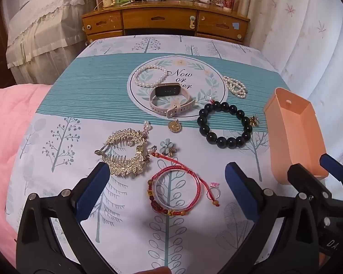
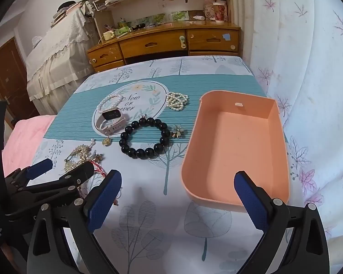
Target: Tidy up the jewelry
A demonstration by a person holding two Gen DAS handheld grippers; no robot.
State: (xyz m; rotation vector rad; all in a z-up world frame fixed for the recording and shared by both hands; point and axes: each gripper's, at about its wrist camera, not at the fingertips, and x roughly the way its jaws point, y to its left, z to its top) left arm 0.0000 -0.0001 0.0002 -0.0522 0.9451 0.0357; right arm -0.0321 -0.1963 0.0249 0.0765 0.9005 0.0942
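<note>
Jewelry (image 1: 225, 126) spread on bedsheet (image 1: 130, 233), left claw (image 1: 168, 182) hiding red bracelet (image 2: 98, 171), both claws (image 2: 178, 196) spread apart, empty.

A bed (image 1: 64, 91) covered by a tree-print sheet with a teal band carries everything. In the left wrist view, a smartwatch (image 1: 170, 100) lies at the centre, a pearl bracelet (image 1: 151, 76) touching it at 11 o'clock, a pearl strand (image 1: 236, 86) at 2 o'clock. A black bead bracelet (image 1: 225, 125) sits at 4 o'clock, a small gold pendant (image 1: 175, 126) at 6 o'clock. Further toward 6 o'clock lie a blue flower piece (image 1: 168, 147), a red cord bracelet (image 1: 175, 190) and a small ring (image 1: 212, 190); a gold hair comb (image 1: 123, 153) lies at 7 o'clock. A peach tray (image 2: 237, 150) (nothing inside) rests at 3 o'clock, and a pink blanket (image 1: 11, 137) at 9 o'clock.
</note>
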